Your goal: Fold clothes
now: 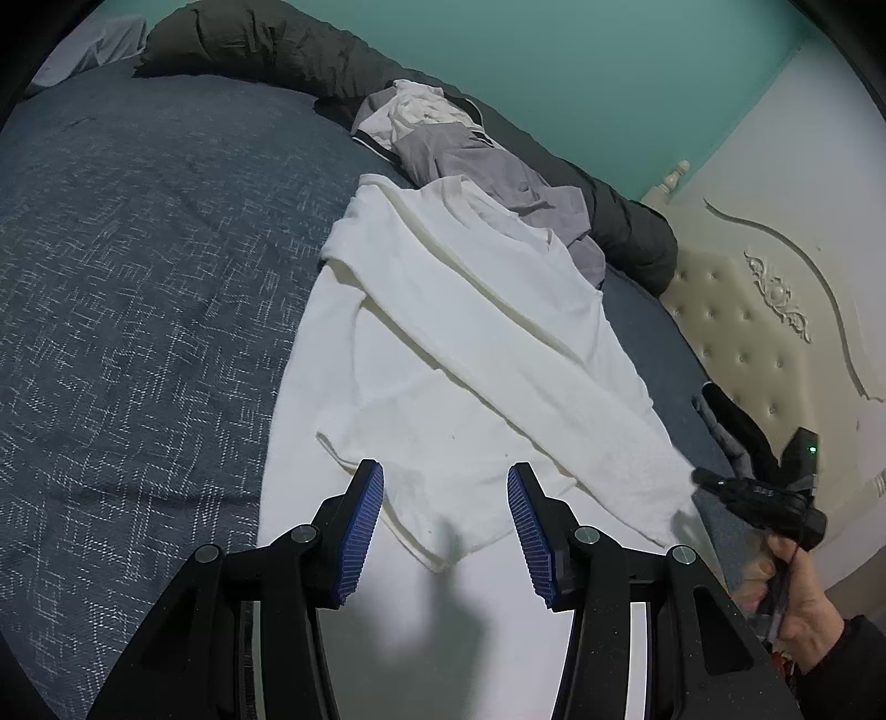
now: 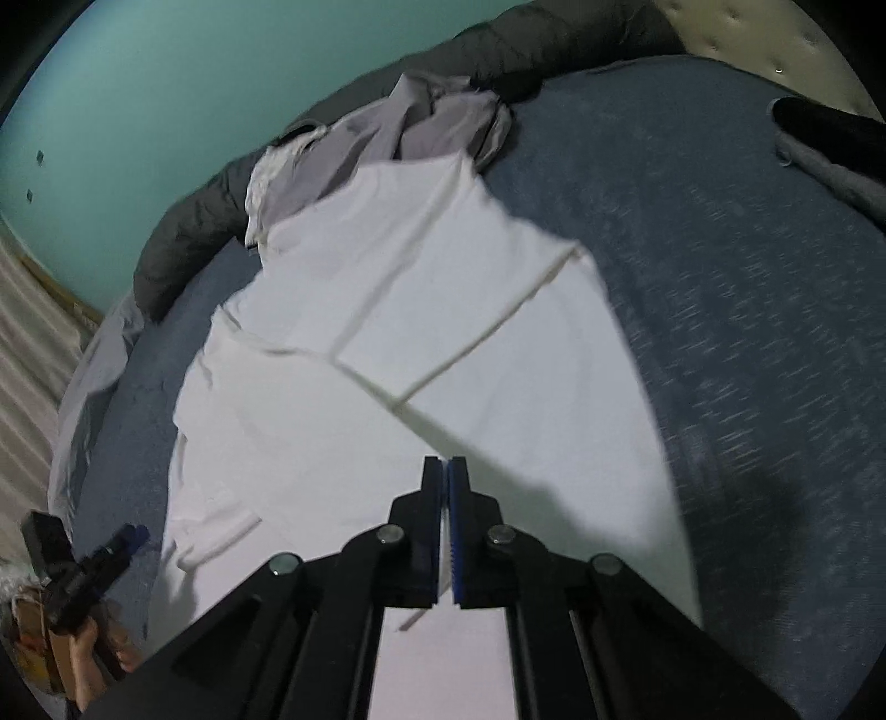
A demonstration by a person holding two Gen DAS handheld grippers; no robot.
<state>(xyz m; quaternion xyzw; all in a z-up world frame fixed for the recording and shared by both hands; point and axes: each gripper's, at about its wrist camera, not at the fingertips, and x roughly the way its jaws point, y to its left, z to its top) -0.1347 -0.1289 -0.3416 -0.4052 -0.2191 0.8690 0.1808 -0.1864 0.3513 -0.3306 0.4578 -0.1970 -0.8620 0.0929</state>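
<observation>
Jaws: your right gripper [image 2: 444, 471] is closing on nothing visible, your left gripper [image 1: 446, 487] is gaping empty; the white knit long-sleeved top [image 1: 443, 343] is lying with sleeves folded, its body fold and the crumpled grey garment [image 1: 498, 166] beyond it are waiting.

A bed [image 1: 138, 266] with a blue-grey flecked cover carries everything. On it lie a white garment [image 1: 454, 354], a grey garment [image 1: 470, 155] and a dark quilt [image 1: 288, 50].

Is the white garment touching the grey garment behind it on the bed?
Touching. In the left wrist view the white garment's far collar end lies over the grey garment's edge, no blanket showing between them; the right wrist view shows the same overlap.
</observation>
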